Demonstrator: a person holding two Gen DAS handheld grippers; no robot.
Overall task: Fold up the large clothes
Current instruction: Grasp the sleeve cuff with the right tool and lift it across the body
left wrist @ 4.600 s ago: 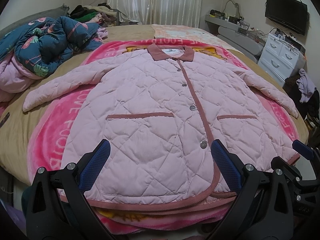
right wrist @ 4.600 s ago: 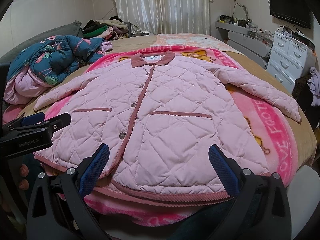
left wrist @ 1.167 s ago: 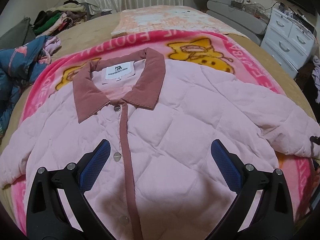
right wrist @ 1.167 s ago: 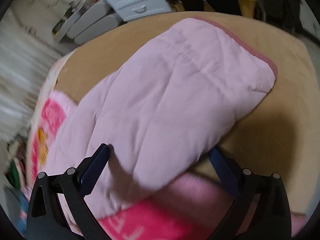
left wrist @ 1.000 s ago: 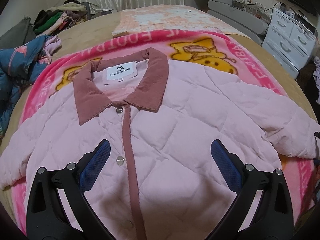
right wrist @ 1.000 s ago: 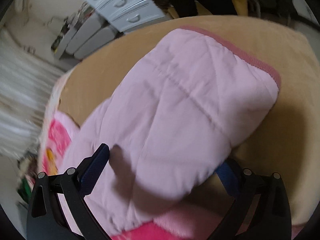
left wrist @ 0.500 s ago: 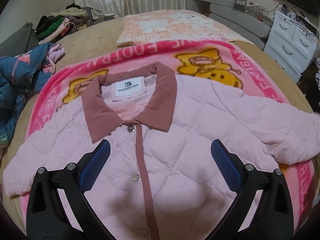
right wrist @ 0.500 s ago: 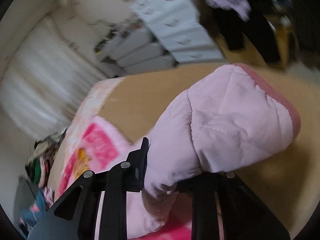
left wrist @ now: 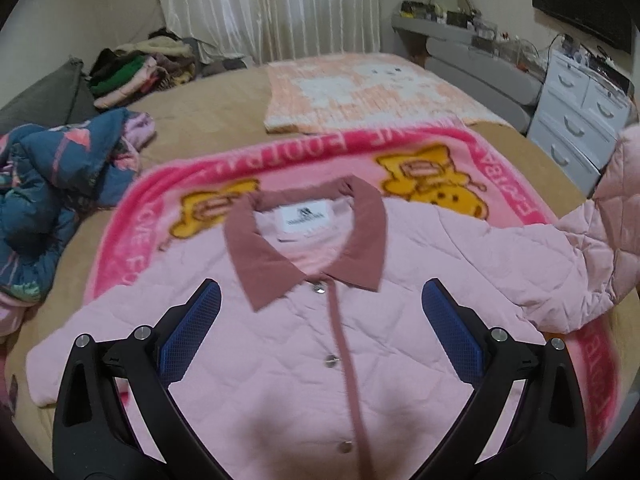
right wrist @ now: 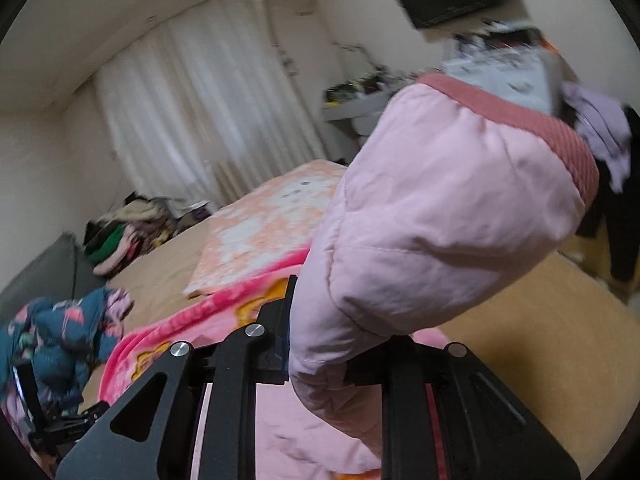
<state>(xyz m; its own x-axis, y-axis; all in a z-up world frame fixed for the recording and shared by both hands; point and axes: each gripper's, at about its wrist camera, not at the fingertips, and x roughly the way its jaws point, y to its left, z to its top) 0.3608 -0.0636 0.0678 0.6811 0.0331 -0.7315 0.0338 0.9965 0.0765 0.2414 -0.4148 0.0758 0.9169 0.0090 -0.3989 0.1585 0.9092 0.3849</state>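
The pink quilted jacket (left wrist: 352,344) lies buttoned and face up on the bed (left wrist: 208,120). The right tool (right wrist: 320,356) is clenched on its sleeve (right wrist: 440,216), raised likely to fold inward; the left tool (left wrist: 320,340) hovers released above the chest.

My left wrist camera is looking steeply down from close above the pink quilted jacket (left wrist: 400,320), facing its collar (left wrist: 304,248) with the curtains (left wrist: 268,4) beyond. My right wrist camera is sitting higher and tilted, looking nearly level across the bed (right wrist: 520,340) with the jacket's sleeve (right wrist: 432,232) filling the near view. Both views are sharing the pink cartoon blanket (left wrist: 224,168), the peach blanket (left wrist: 360,92), the clothes pile (left wrist: 136,68) and the blue quilt (left wrist: 52,184).
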